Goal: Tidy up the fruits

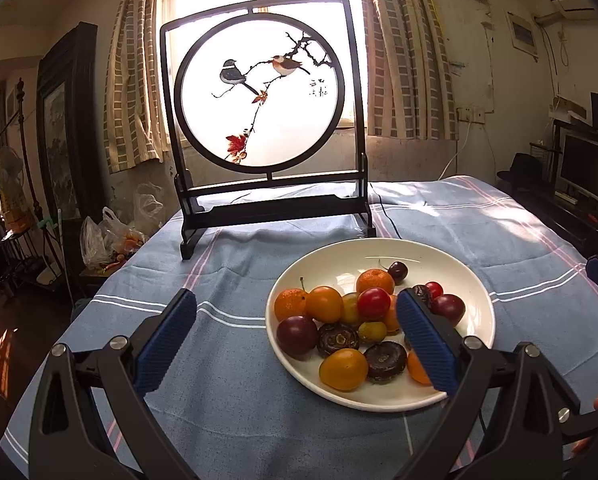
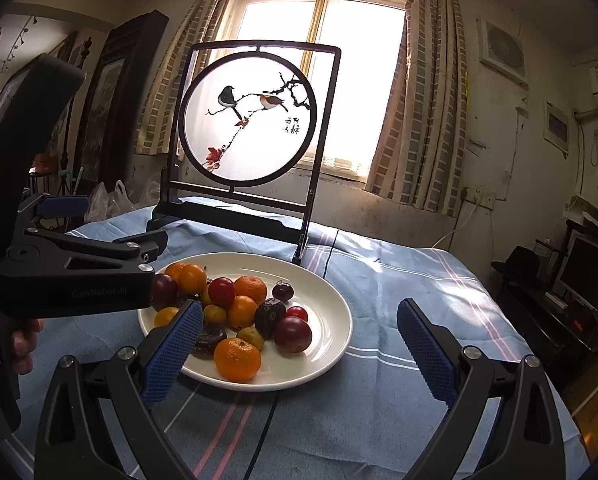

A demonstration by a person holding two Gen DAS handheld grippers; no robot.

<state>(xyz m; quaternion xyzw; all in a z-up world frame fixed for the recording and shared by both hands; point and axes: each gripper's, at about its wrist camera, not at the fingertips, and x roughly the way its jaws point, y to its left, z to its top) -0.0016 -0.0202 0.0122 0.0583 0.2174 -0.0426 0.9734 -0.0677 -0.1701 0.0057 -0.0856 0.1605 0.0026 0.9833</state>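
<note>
A white plate (image 1: 439, 256) (image 2: 331, 300) on the blue striped cloth holds several small fruits: orange mandarins (image 1: 375, 281) (image 2: 237, 354), dark plums (image 1: 297, 336) (image 2: 293, 334), red cherry tomatoes (image 1: 374, 303) (image 2: 221, 292), yellow-orange fruits (image 1: 343, 369) and wrinkled dark ones (image 1: 385, 361) (image 2: 270, 317). My left gripper (image 1: 297, 308) hangs open just before the plate's near-left side, its right finger (image 1: 423, 336) over the fruits. My right gripper (image 2: 299, 320) is open too, nothing between its fingers, its left finger (image 2: 175, 348) over the plate's near edge. The left gripper's body (image 2: 79, 276) shows at the left of the right wrist view, held by a hand (image 2: 23, 344).
A black-framed round screen painted with birds (image 1: 259, 92) (image 2: 249, 120) stands on the table behind the plate. A dark cable (image 2: 267, 420) runs across the cloth under the plate. Plastic bags (image 1: 111, 240) lie off the table's left edge. A monitor (image 1: 587, 168) stands at the right.
</note>
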